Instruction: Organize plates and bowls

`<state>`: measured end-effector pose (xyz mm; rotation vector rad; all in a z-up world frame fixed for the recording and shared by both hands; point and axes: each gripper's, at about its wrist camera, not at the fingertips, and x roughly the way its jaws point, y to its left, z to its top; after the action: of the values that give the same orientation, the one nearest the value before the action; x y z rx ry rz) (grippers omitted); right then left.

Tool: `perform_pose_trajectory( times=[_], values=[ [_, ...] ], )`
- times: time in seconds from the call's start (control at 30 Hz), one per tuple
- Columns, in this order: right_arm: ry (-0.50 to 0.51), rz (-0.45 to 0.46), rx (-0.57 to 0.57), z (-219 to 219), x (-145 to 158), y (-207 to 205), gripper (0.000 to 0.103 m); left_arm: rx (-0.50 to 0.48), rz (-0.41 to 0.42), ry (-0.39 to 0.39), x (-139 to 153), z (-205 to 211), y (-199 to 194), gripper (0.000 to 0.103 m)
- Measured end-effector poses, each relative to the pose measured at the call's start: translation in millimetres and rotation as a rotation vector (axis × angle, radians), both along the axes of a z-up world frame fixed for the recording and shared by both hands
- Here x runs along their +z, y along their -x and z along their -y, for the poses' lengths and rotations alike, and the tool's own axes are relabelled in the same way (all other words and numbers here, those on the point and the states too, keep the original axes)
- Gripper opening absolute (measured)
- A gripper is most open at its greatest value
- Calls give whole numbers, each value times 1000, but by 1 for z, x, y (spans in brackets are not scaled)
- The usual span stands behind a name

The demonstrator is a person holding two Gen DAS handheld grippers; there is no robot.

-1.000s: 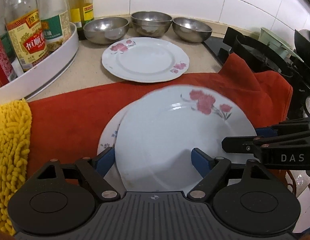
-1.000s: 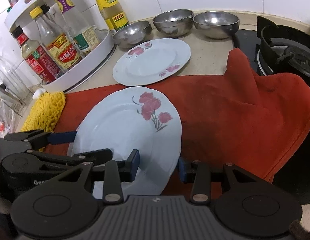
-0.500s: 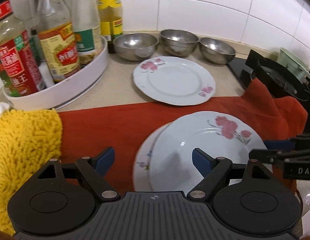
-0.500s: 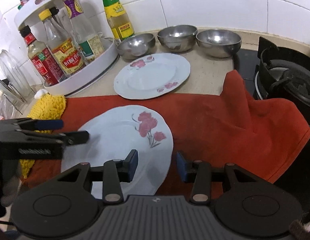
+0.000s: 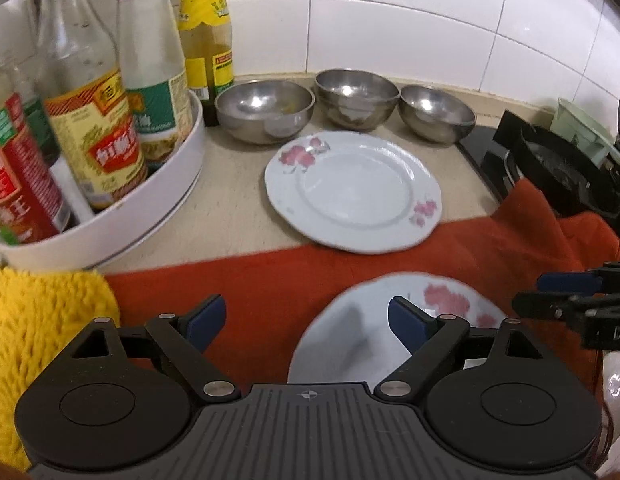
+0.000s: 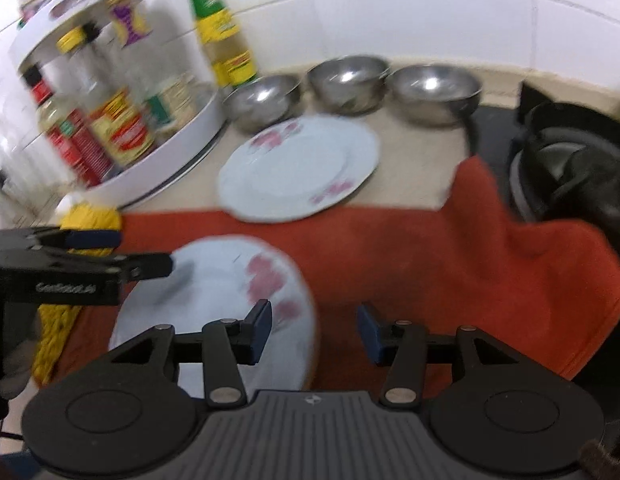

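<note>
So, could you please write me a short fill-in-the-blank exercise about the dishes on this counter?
1. The row by the tiled wall holds ____ round steel bowls.
2. The near white flowered plate lies on the ____ cloth.
3. The far white flowered plate lies mostly on the bare ____.

Missing words: three; red; counter

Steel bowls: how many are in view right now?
3 at least. Left bowl beside the bottle tray, middle bowl, right bowl nearest the stove, in a row along the wall. The middle one may be a stack hiding more.

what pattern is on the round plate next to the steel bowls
Pink flower sprays on the white round plate, clearest in the left wrist view.
</note>
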<state>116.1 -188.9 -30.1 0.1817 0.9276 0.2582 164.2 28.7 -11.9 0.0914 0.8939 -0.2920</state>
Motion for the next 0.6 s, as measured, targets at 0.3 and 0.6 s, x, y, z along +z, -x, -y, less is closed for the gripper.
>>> perform_pose_trajectory(
  times=[0.3,0.6],
  values=[
    [21,39,-47,11,14,-56,45,-16,27,15,7,12,-51,92],
    [57,18,-47,8,3,-121,45,-15,-12,-11,-9,22,-91,92]
  ],
)
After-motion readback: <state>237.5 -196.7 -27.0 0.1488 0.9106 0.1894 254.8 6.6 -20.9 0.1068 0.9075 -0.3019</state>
